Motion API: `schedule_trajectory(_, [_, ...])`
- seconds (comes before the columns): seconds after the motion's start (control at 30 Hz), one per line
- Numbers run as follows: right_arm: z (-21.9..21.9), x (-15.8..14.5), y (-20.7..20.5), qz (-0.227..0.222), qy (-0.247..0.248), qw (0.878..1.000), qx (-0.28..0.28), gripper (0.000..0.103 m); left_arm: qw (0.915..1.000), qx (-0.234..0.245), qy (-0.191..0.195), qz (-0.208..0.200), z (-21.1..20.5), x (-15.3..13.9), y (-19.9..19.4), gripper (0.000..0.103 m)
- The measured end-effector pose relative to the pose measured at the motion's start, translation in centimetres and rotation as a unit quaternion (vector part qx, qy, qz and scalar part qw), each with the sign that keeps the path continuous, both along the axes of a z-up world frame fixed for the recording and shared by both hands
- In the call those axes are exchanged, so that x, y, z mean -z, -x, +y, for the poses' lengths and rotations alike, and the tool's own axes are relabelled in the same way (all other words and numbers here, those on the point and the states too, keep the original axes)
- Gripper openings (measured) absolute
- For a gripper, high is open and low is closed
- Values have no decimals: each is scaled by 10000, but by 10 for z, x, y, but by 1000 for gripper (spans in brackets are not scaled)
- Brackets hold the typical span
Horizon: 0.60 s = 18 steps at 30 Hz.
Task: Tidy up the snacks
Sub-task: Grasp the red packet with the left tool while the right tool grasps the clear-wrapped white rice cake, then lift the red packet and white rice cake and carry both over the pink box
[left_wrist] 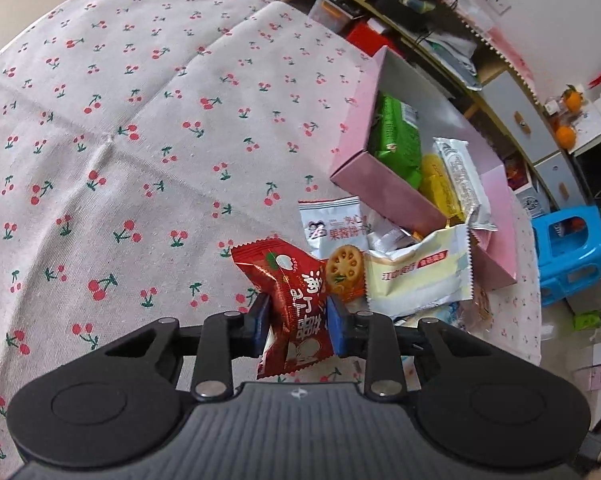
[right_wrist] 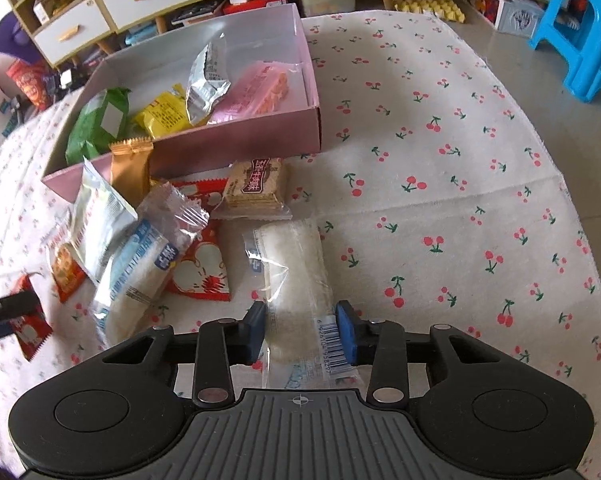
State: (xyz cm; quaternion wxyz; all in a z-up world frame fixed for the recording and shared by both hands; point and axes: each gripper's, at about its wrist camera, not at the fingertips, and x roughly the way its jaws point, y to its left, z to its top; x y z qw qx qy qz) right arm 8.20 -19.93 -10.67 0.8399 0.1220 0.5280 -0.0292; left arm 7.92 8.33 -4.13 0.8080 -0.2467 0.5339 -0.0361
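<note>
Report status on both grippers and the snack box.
Left gripper shut on red snack packet. Right gripper astride clear rice-cracker packet, grip unconfirmed. Pink box part filled. Loose packets crowd its front wall.

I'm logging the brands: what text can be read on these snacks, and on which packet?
"果酱饼干": white packet.
"满": red packet, rest crumpled.
Too small or blurred to read: cracker packet label, clear packet barcode digits.
</note>
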Motion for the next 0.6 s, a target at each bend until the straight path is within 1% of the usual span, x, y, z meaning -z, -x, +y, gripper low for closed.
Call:
schedule_trajectory(0.1, [-4, -5, 1, -41, -277, 9996, 65, 36, 10000, 59, 27, -60, 0, -3, 0, 27])
schedule_trajectory(0.3, [-9, -18, 3, -178, -635, 9977, 161, 36, 9997, 146, 80, -196, -1, -10, -1, 27])
schedule_trajectory(0.6, [-19, -33, 4, -355, -1010, 9937, 324, 34, 9980, 361, -37, -516, -9, -22, -5, 27])
